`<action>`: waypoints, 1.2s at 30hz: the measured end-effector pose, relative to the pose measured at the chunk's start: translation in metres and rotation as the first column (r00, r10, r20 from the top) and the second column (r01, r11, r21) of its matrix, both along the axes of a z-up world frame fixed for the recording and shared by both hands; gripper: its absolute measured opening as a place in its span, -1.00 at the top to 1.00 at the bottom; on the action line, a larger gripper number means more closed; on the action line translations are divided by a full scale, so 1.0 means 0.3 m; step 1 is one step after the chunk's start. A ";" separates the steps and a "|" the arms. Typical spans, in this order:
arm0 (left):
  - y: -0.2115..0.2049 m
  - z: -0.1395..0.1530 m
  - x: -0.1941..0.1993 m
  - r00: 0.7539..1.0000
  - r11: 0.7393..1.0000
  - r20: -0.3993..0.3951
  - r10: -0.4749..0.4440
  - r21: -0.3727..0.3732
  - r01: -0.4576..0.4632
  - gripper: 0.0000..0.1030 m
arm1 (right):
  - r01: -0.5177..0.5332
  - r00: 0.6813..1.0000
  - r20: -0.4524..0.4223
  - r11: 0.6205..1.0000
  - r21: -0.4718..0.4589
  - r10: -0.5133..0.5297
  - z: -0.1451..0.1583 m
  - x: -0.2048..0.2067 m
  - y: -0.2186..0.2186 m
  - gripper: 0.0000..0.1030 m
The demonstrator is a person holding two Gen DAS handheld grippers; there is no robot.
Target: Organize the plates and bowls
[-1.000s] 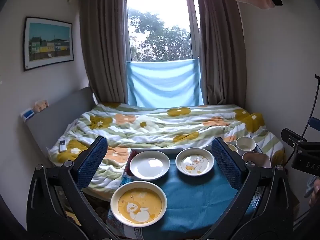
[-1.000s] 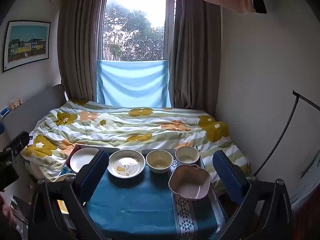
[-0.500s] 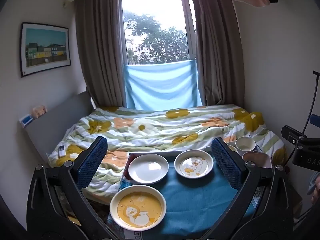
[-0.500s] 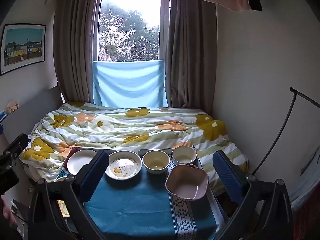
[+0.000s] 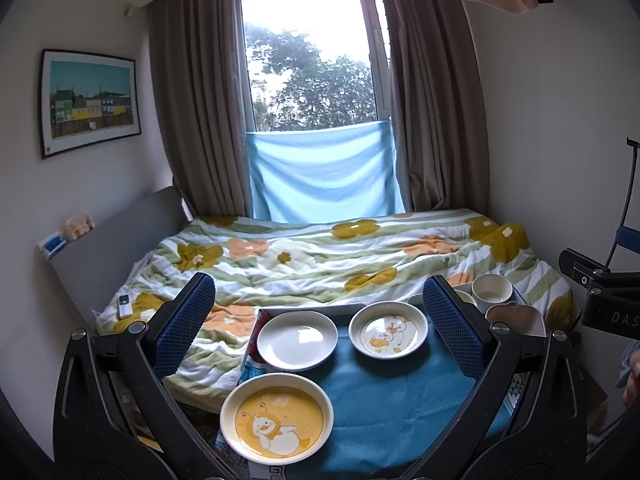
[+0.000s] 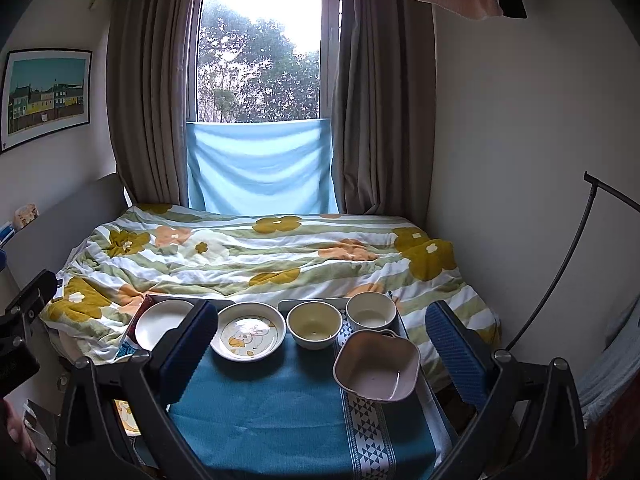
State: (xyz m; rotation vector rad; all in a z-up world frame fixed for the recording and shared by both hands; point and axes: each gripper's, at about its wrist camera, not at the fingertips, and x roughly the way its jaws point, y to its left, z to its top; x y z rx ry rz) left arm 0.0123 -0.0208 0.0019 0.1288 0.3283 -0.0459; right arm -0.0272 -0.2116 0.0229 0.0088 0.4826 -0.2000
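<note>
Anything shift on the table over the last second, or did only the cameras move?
Only the cameras: both views tipped slightly upward. Left gripper and right gripper kept their jaws open and empty. The yellow duck plate, white plate, duck bowl and pink bowl stayed put.

Floral quilt (image 5: 320,256), framed picture (image 5: 90,102)

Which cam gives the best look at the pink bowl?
Right wrist: the pink bowl sits whole and unobstructed, its wavy rim and inside visible. Left wrist shows only its top edge behind the left gripper's right finger.
</note>
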 end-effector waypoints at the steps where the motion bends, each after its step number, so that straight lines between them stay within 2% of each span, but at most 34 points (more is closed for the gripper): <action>1: -0.001 0.000 0.000 1.000 1.000 0.000 -0.001 0.000 0.001 -0.99 | -0.001 1.000 0.000 1.000 -0.001 0.001 0.001 0.000 0.002 -0.99; 36: 0.016 -0.005 -0.010 1.000 1.000 -0.007 0.001 -0.007 -0.001 -0.99 | -0.022 1.000 -0.011 1.000 0.008 0.022 -0.005 0.014 0.021 -0.99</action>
